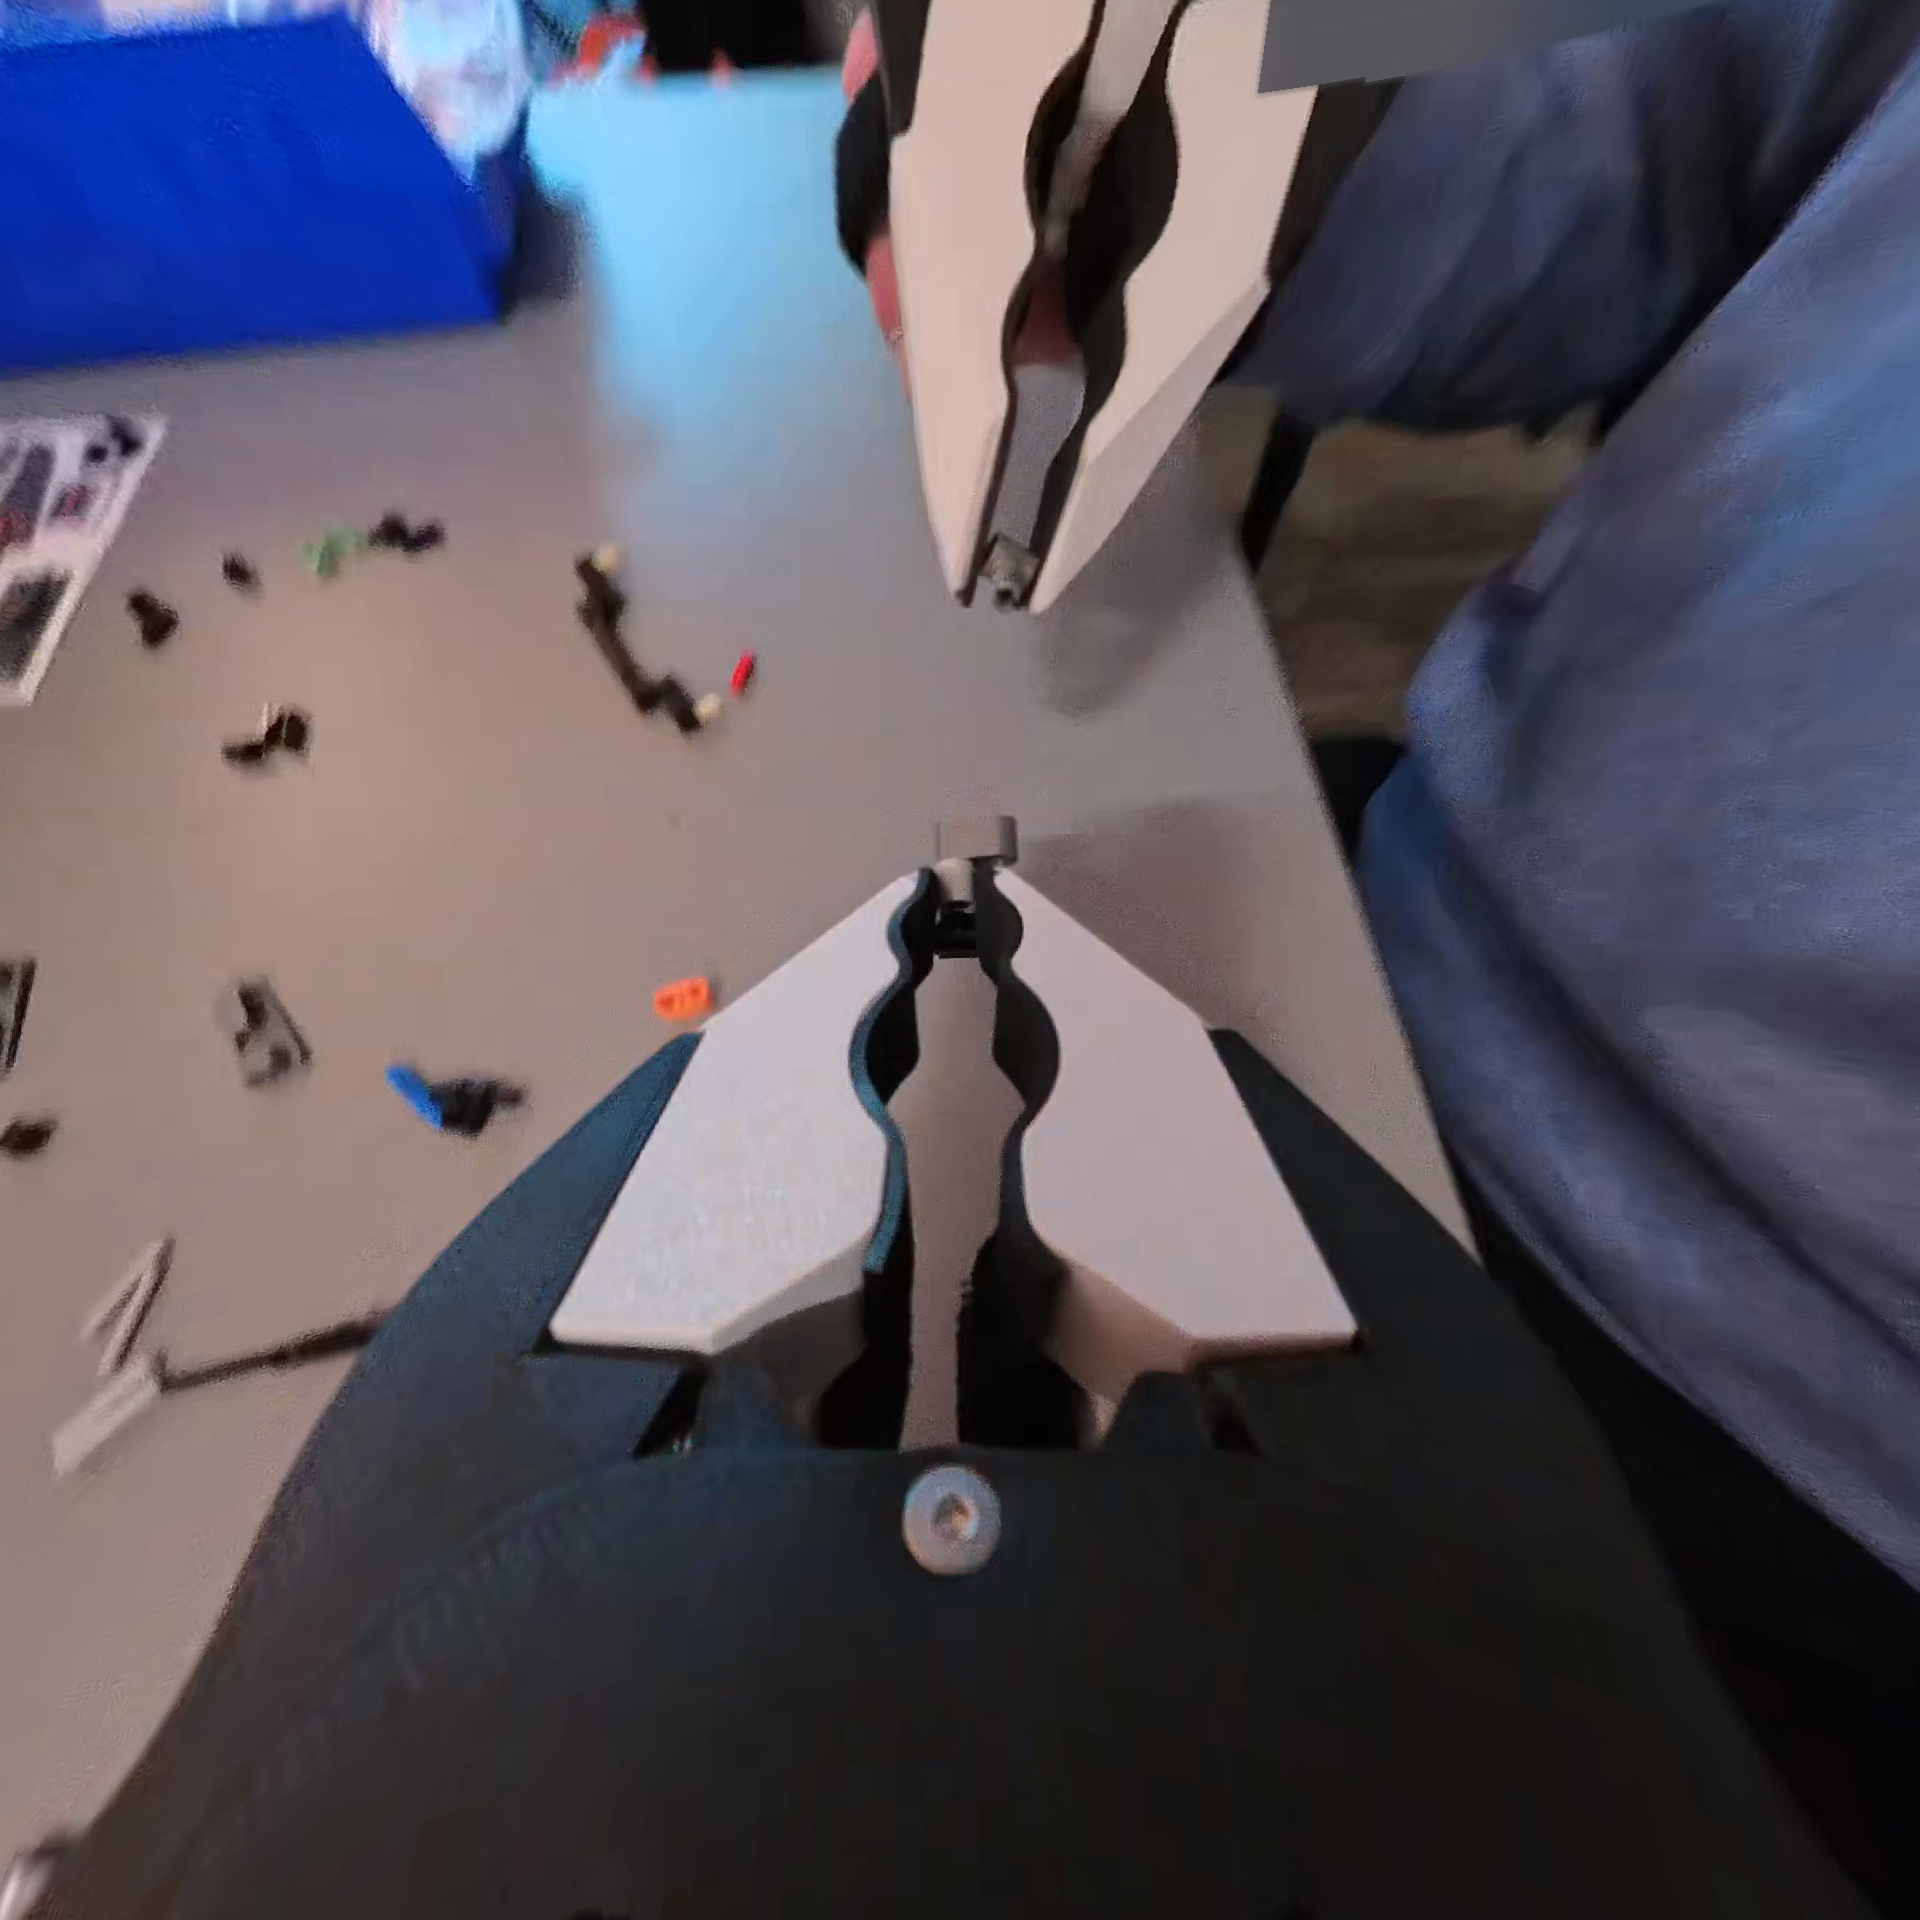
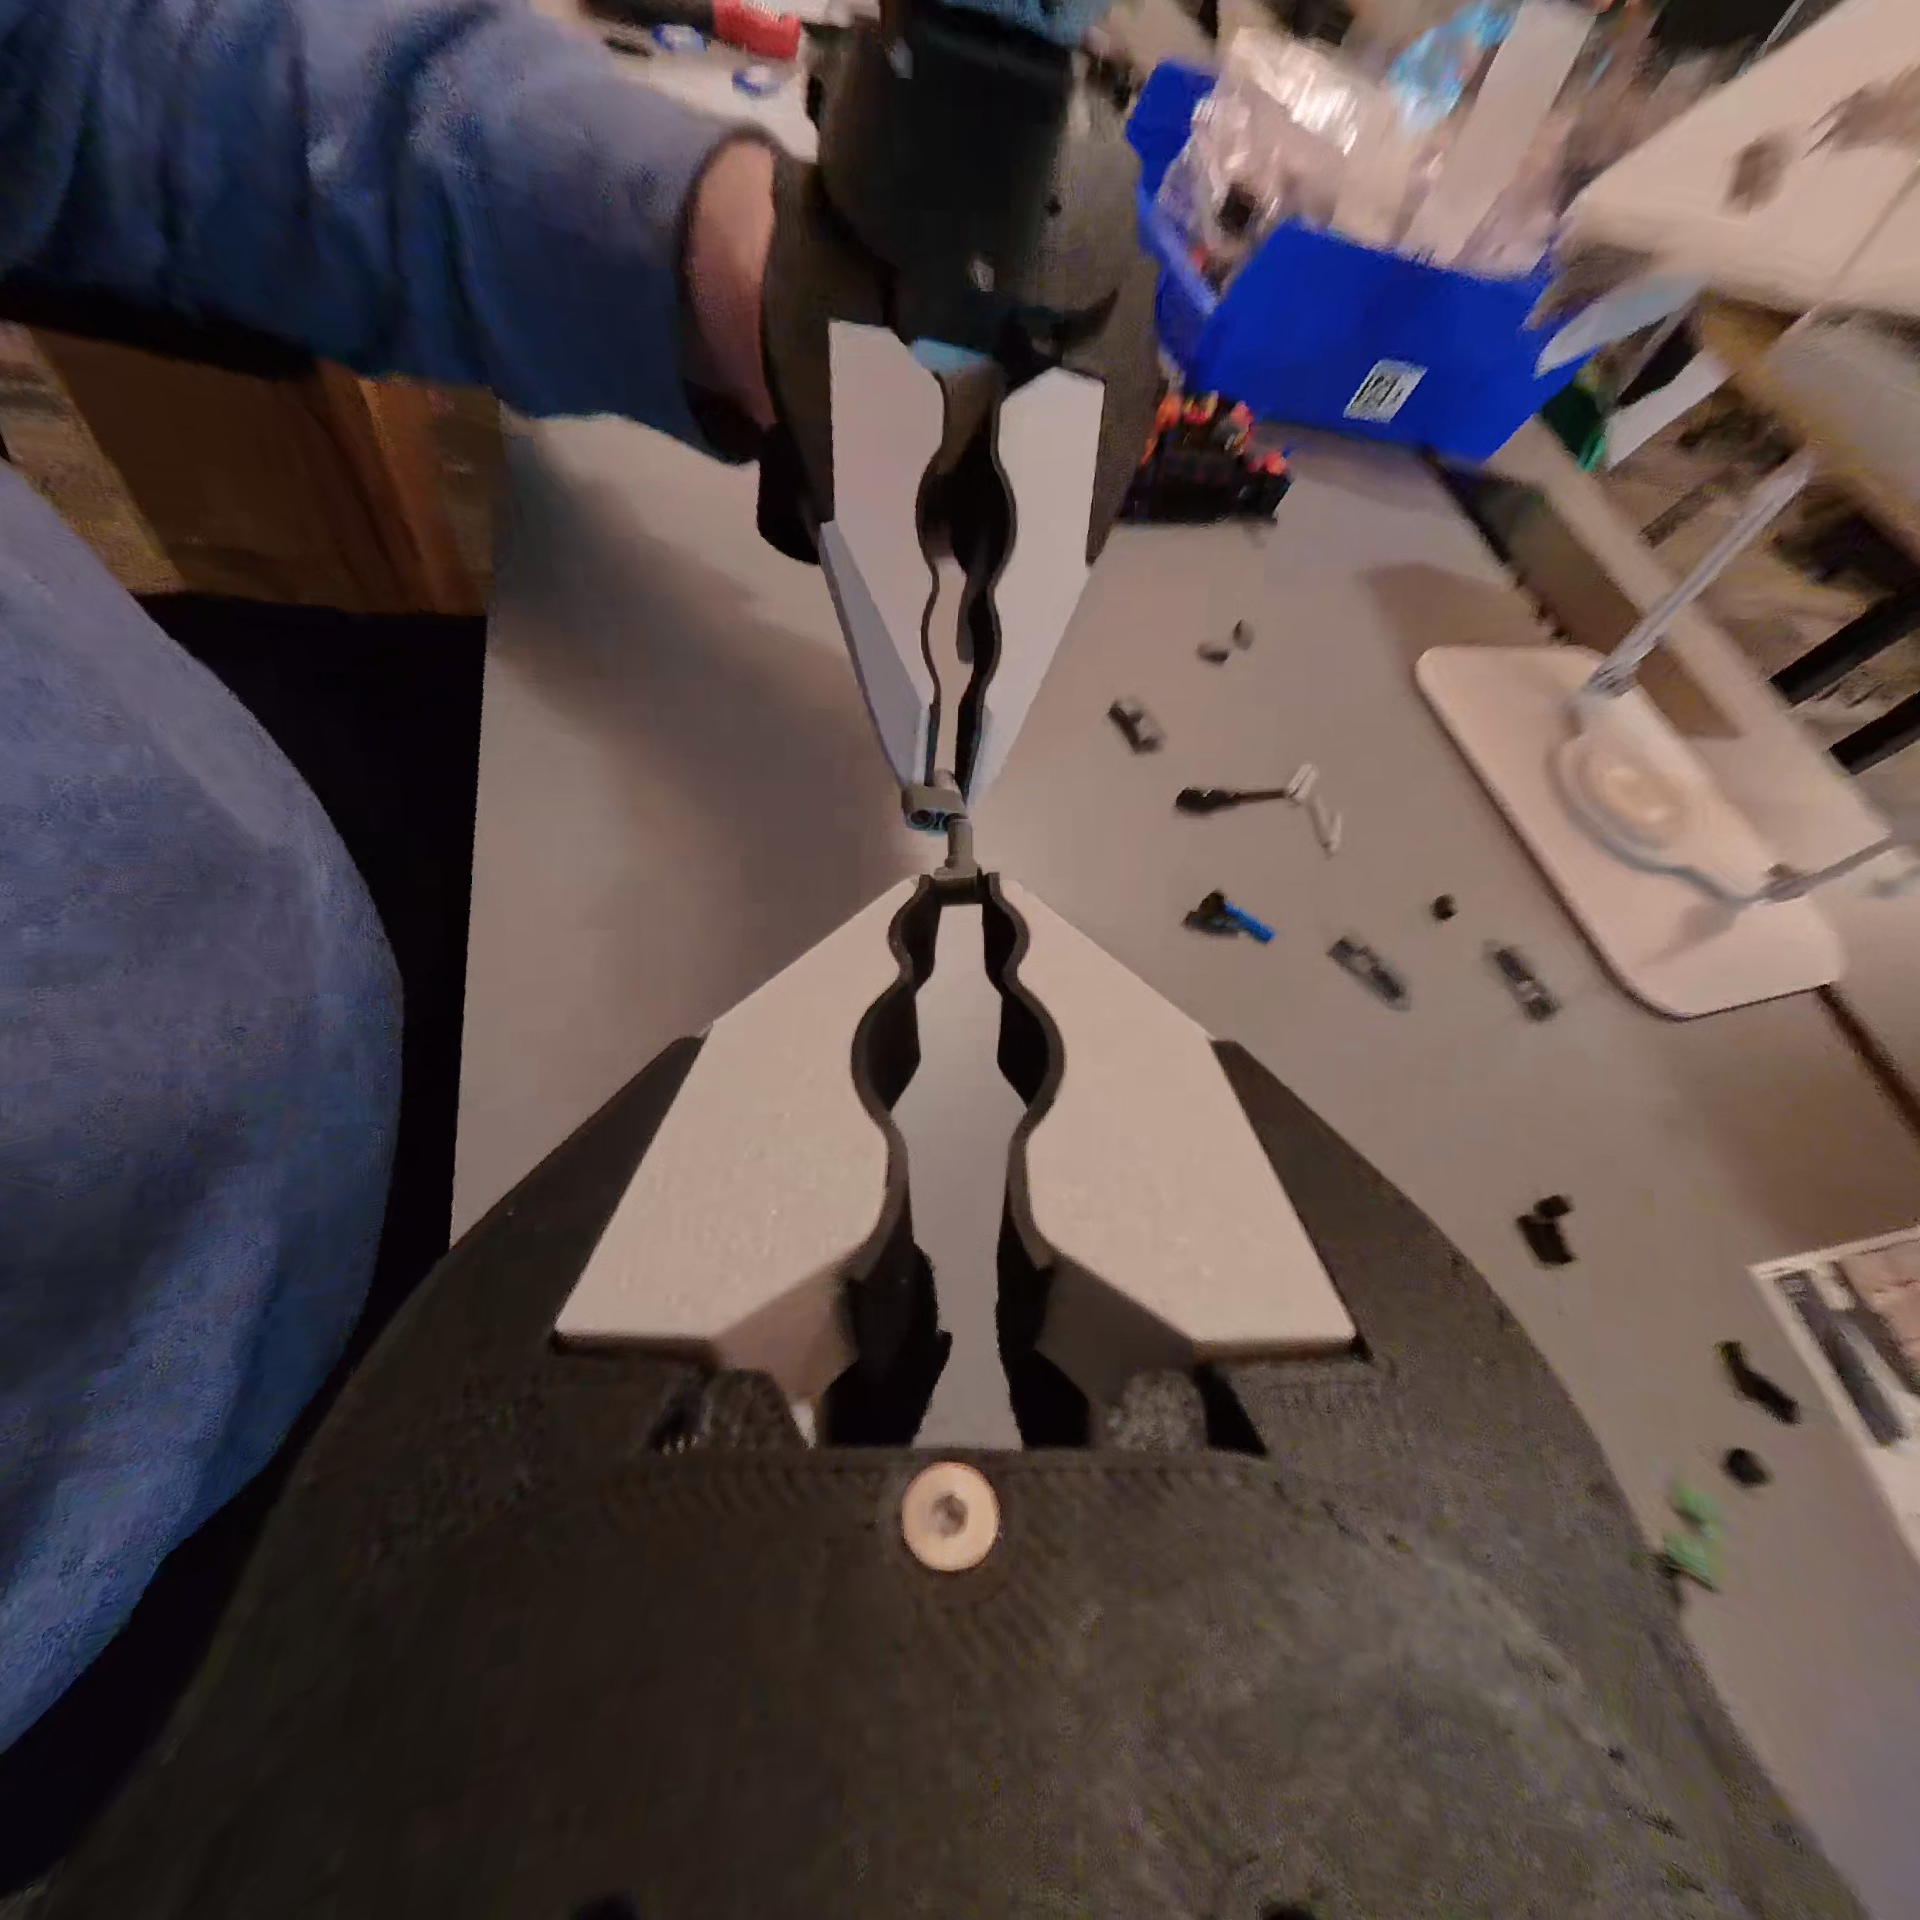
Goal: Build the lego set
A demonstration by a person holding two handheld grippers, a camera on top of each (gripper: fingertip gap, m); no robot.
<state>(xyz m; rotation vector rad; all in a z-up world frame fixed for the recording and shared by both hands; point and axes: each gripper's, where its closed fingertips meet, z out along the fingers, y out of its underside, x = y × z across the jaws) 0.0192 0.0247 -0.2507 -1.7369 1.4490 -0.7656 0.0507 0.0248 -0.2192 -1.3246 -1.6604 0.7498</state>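
Observation:
My left gripper [image 1: 961, 883] is shut on a small grey connector piece [image 1: 975, 836] that sticks out past its tips. In the right wrist view the left gripper [image 2: 940, 795] comes down from the top, and the connector [image 2: 928, 812] shows a blue spot. My right gripper [image 2: 956, 883] is shut on a thin grey pin [image 2: 954, 854] that points at the connector, almost touching it. In the left wrist view the right gripper [image 1: 997, 587] hangs above and beyond my left tips, with a gap between the two. Both are held above the grey table [image 1: 520, 852].
Loose pieces lie to the left: a black linked part [image 1: 634, 655], a red pin [image 1: 742, 673], an orange piece [image 1: 686, 997], a blue pin [image 1: 410, 1086]. Behind them are an instruction sheet [image 1: 62, 540] and a blue bin [image 1: 239, 187]. A white lamp base [image 2: 1621, 831] stands right. The table edge [image 1: 1309, 748] borders a person's blue clothing. The left gripper's tips are roughly 5 centimetres from the right gripper's.

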